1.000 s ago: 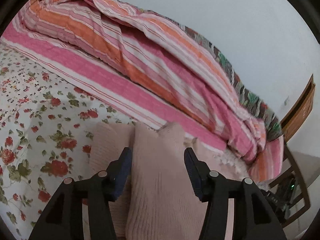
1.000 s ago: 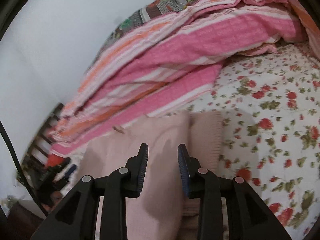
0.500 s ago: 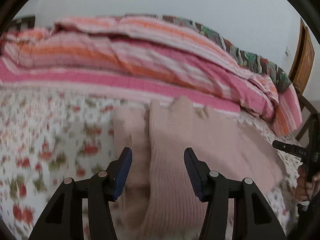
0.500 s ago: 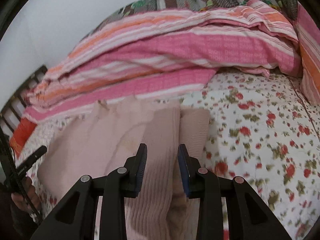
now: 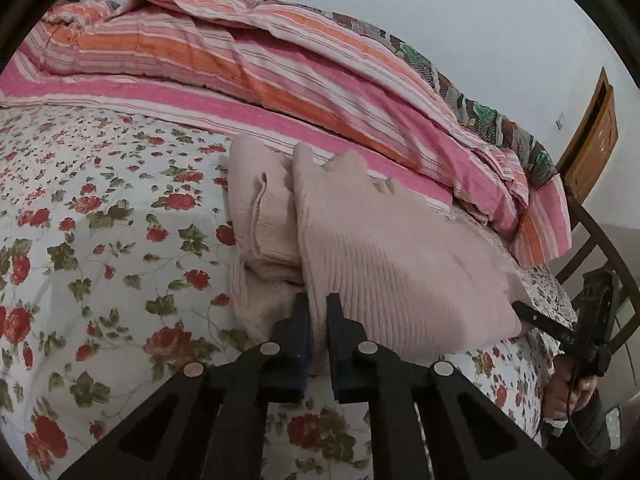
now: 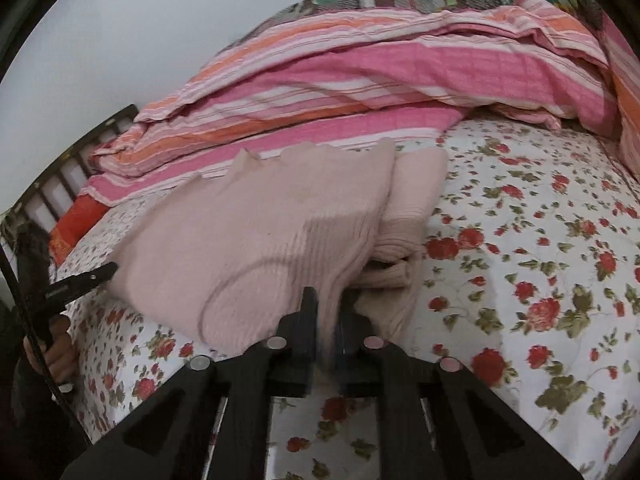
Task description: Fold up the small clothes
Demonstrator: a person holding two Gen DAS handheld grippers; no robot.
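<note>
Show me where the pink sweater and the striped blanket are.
pink sweater (image 5: 392, 264), left wrist view, on its ribbed top panel.
striped blanket (image 6: 400, 80), right wrist view, on a broad pink band.

Sweater hem (image 6: 332, 312): motion-blurred between your right gripper (image 6: 329, 312) fingers.
Your left hand (image 6: 60, 350): half hidden at frame edge.
Striped quilt (image 5: 280, 64): far ends cut off.

Left wrist camera low over the bed's near edge (image 5: 100, 280), close in, facing the far striped quilt (image 5: 280, 72), right wrist camera likewise low and close (image 6: 520, 240), both sharing the pink knit garment (image 5: 380, 264) (image 6: 248, 232), quilt (image 6: 360, 80), wall behind
</note>
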